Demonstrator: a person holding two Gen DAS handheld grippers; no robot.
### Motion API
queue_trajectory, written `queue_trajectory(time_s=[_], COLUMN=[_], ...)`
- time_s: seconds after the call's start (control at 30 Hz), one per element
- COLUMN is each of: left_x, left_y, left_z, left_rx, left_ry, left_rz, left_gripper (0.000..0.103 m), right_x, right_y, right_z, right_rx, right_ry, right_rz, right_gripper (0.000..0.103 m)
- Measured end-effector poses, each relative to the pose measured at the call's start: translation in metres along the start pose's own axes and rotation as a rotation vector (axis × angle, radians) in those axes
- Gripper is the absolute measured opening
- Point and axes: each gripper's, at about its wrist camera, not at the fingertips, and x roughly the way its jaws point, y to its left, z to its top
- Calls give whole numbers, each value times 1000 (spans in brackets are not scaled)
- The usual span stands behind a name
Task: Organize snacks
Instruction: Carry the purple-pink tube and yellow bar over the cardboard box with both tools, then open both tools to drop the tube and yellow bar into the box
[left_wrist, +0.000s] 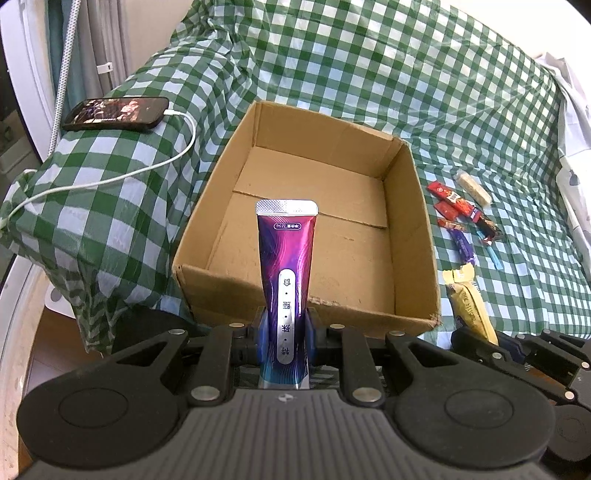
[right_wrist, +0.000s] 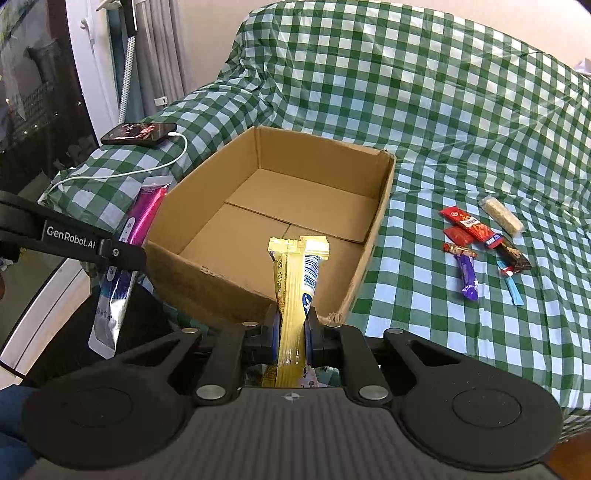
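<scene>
An open cardboard box (left_wrist: 410, 236) (right_wrist: 384, 192) sits on the green checked cloth, nothing inside it. My left gripper (left_wrist: 286, 334) is shut on a purple snack packet (left_wrist: 286, 258), which stands up over the box's near wall. The right wrist view shows that purple packet (right_wrist: 142, 218) at the left, beside the box. My right gripper (right_wrist: 291, 334) is shut on a yellow snack packet (right_wrist: 295, 280), its top over the box's near edge; the left wrist view catches the yellow packet (left_wrist: 471, 306) at the lower right.
Several small wrapped snacks (right_wrist: 480, 243) (left_wrist: 465, 218) lie loose on the cloth (right_wrist: 443, 110) right of the box. A phone (left_wrist: 114, 112) (right_wrist: 138, 133) on a white charging cable rests on a covered pillow at the left. Curtains and a window stand behind it.
</scene>
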Motion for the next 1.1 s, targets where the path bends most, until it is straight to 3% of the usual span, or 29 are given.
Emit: queue_trajectory(time_s=[0.63, 1.1], left_x=[53, 120], left_y=[4, -6], left_z=[79, 99], left_rx=[11, 56], left_ry=[8, 107], left_rz=[23, 51], left_gripper=[22, 22], right_x=[60, 128], right_y=[-11, -26], right_z=[71, 89], right_rx=[2, 39], right_ry=[-15, 55], right_rz=[4, 25], right_gripper=[13, 13])
